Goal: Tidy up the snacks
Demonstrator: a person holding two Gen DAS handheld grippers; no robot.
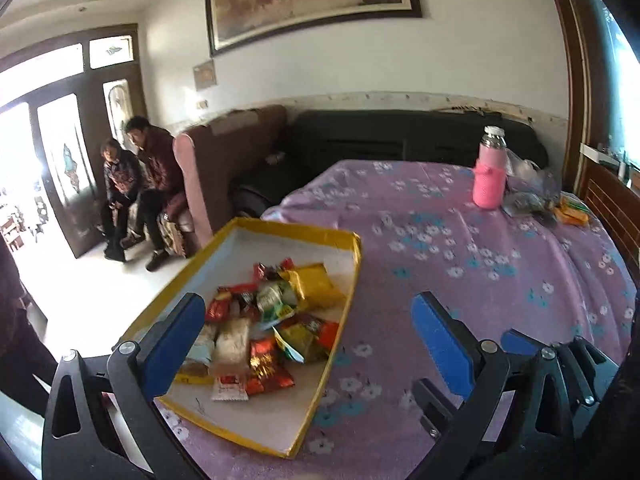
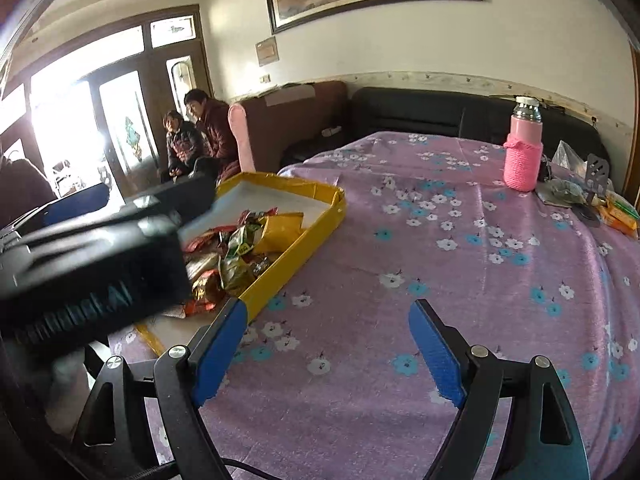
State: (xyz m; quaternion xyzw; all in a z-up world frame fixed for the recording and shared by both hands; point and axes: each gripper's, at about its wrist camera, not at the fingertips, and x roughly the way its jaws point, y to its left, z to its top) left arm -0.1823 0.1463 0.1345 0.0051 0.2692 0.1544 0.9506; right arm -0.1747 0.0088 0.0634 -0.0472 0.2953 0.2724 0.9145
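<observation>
Yellow-rimmed white tray (image 1: 352,258), lilac cloth (image 1: 460,248) with white-and-blue flowers, pink bottle (image 1: 489,184)

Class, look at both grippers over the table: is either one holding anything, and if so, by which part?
Nothing is held. The left gripper and the right gripper both have open, empty jaws; the snacks lie loose in the yellow tray.

Both grippers, left (image 1: 308,332) and right (image 2: 328,344), have black skeletal frames, silver screws and ridged blue pads (image 2: 436,356); white lettering marks one housing (image 2: 92,280).
</observation>
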